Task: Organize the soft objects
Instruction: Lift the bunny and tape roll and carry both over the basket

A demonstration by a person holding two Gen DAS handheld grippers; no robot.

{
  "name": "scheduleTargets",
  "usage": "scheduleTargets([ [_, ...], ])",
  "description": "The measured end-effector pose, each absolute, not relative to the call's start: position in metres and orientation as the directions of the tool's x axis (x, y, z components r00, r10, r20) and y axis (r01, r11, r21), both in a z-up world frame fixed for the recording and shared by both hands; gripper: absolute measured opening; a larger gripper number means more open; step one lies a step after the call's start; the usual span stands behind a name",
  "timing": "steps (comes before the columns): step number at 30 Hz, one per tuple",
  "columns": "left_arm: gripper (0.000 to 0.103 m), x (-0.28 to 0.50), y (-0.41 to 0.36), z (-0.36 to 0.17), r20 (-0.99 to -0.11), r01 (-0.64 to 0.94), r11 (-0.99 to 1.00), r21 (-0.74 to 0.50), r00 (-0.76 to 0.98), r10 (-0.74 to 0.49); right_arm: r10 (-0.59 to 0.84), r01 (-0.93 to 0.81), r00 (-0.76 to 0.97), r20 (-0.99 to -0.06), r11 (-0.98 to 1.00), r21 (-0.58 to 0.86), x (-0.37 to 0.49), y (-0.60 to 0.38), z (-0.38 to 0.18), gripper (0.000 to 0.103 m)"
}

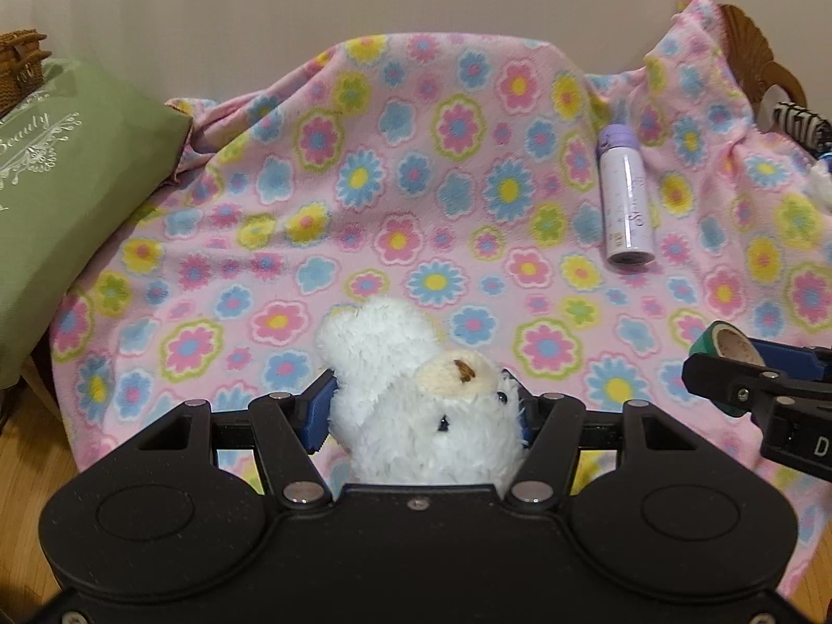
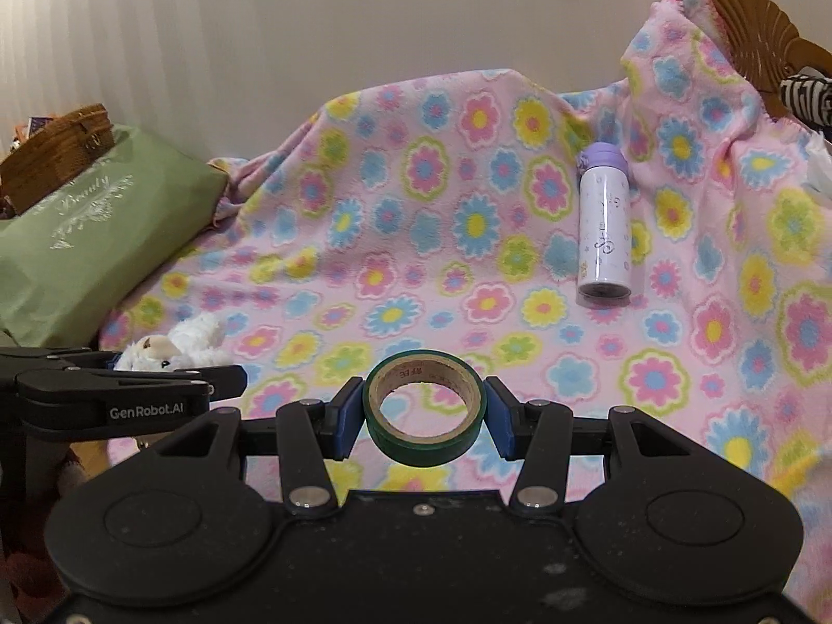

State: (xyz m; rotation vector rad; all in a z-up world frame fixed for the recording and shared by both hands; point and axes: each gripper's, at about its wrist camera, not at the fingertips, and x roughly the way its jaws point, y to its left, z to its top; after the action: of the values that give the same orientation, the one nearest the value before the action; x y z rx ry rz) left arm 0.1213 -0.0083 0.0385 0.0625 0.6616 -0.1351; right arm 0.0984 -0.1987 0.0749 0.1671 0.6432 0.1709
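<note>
Gripping white plush bear (image 1: 416, 405), snout up, long axis seemingly upright.

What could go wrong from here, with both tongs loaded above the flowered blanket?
1. The right tongs pinch the green tape roll only at two edge points, so it could pivot or slip out.
2. The left tongs squeeze the white plush bear by soft fur, which may slide loose.
3. The purple-capped bottle lies on the sloped blanket and could roll if the fabric is tugged.
</note>
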Motion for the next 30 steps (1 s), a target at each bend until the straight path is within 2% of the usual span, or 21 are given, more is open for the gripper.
scheduleTargets([
  [6, 0.058, 0.083, -0.008, 0.043, -0.606, 0.171, 0.985, 0.007, 0.785, -0.132, 0.223, -0.08, 0.781, -0.584, 0.962, 0.26, 0.061, -0.204, 0.086, 0.048],
  [13, 0.059, 0.047, -0.006, 0.031, -0.637, 0.19, 0.981, -0.039, 0.752, -0.171, 0.249, -0.052, 0.759, -0.602, 0.944, 0.325, 0.015, -0.211, 0.085, 0.048],
  [18, 0.059, 0.033, -0.005, 0.016, -0.669, 0.188, 0.978, -0.09, 0.716, -0.199, 0.247, -0.046, 0.721, -0.648, 0.949, 0.31, -0.004, -0.206, 0.074, 0.048],
  [25, 0.06, 0.018, -0.004, -0.004, -0.705, 0.161, 0.982, -0.096, 0.686, -0.181, 0.203, -0.036, 0.664, -0.719, 0.97, 0.24, -0.017, -0.195, 0.053, 0.049],
  [30, 0.06, 0.016, -0.002, -0.016, -0.732, 0.154, 0.983, -0.103, 0.657, -0.18, 0.231, -0.044, 0.632, -0.739, 0.964, 0.264, -0.019, -0.195, 0.046, 0.049],
])
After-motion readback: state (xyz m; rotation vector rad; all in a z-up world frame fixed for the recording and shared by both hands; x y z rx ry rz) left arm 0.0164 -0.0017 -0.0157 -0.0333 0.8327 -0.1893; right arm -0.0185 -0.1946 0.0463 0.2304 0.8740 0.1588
